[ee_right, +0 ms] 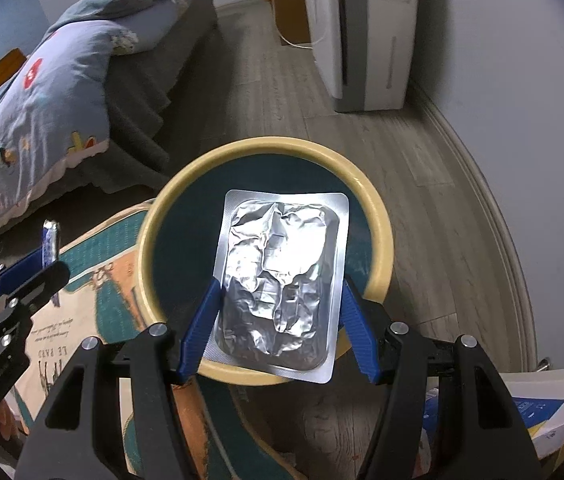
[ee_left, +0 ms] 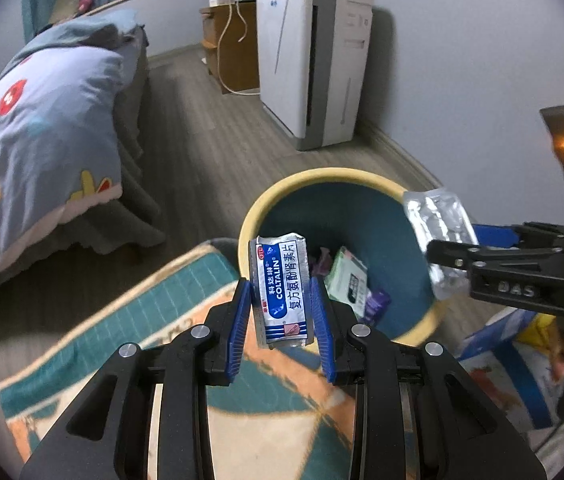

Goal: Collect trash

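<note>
While both pieces of rubbish hang over the round bin with the cream-yellow rim and dark teal inside (ee_left: 365, 178), the step in hand looks like the drop itself. The left gripper (ee_left: 283, 308) has its blue fingers (ee_left: 240, 320) narrowly set, pinching a small blue-and-silver foil medicine strip (ee_left: 283, 294) by its long edges; the strip stands upright just above the near rim. The right gripper (ee_right: 278, 320) stands wider, its blue fingers (ee_right: 202, 320) clamped on the two long sides of a crinkled silver foil blister tray (ee_right: 282, 280), which lies flat over the middle of the bin's mouth. To do this well, I judge the left hand should carry its strip further past the rim before letting go, since it sits close to the edge and the patterned teal-and-orange rug (ee_left: 186, 300) lies just beside; the tray is already well placed and can simply be released. Opening each pair fully should keep the light foil from clinging. On the strip, "COLTALIN" and an "OTC" mark can be read, with Chinese characters alongside. Inside the bin lie other wrappers (ee_left: 351, 280), their print too small to read.
</note>
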The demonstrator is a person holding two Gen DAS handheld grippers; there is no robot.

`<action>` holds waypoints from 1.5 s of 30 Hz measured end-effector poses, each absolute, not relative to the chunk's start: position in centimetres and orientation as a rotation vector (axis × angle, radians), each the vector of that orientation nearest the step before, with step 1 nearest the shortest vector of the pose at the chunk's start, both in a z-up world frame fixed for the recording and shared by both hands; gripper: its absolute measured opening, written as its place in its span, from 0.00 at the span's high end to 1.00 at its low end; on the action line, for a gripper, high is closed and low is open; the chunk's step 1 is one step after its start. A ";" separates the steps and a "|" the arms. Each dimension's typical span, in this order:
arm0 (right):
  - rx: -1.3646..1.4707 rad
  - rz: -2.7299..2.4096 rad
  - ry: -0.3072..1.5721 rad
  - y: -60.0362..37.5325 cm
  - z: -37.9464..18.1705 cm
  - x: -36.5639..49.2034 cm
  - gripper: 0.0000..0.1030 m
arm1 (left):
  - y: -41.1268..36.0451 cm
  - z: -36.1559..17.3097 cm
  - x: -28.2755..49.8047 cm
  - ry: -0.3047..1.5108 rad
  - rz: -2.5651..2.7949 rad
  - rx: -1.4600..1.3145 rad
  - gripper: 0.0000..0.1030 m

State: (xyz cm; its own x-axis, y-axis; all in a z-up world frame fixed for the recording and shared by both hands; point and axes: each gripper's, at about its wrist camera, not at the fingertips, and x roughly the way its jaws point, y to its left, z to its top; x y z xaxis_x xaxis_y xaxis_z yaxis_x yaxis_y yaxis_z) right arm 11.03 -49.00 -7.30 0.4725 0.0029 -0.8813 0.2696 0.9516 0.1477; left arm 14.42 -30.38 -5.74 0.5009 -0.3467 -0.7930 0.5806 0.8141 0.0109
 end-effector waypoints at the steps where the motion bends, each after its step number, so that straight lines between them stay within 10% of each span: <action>1: 0.283 -0.169 1.072 -49.1 -7.5 11.2 0.42 | -30.8 -6.2 14.7 0.881 -0.574 0.306 0.69; 13: 0.447 -0.159 1.058 -51.0 -9.4 12.9 0.41 | -34.1 -10.3 16.3 0.905 -0.653 0.364 0.67; 17: 0.529 -0.144 1.003 -51.6 -8.8 12.8 0.25 | -33.9 -10.2 16.5 0.906 -0.637 0.333 0.30; 26: 0.465 -0.164 1.051 -51.0 -7.4 10.8 0.17 | -30.6 -7.2 14.1 0.888 -0.581 0.301 0.12; 45: 0.245 -0.193 0.949 -44.4 -0.2 1.7 0.06 | -25.0 0.3 6.0 0.819 -0.490 0.250 0.05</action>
State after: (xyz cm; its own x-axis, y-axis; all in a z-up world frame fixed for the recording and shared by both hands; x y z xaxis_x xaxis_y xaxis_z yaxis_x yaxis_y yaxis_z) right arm 1.71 -44.40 -0.24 0.5689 -0.0558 -0.8205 0.2696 0.9552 0.1219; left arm 5.99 -24.95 0.25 0.5805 -0.3199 -0.7488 0.5082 0.8608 0.0263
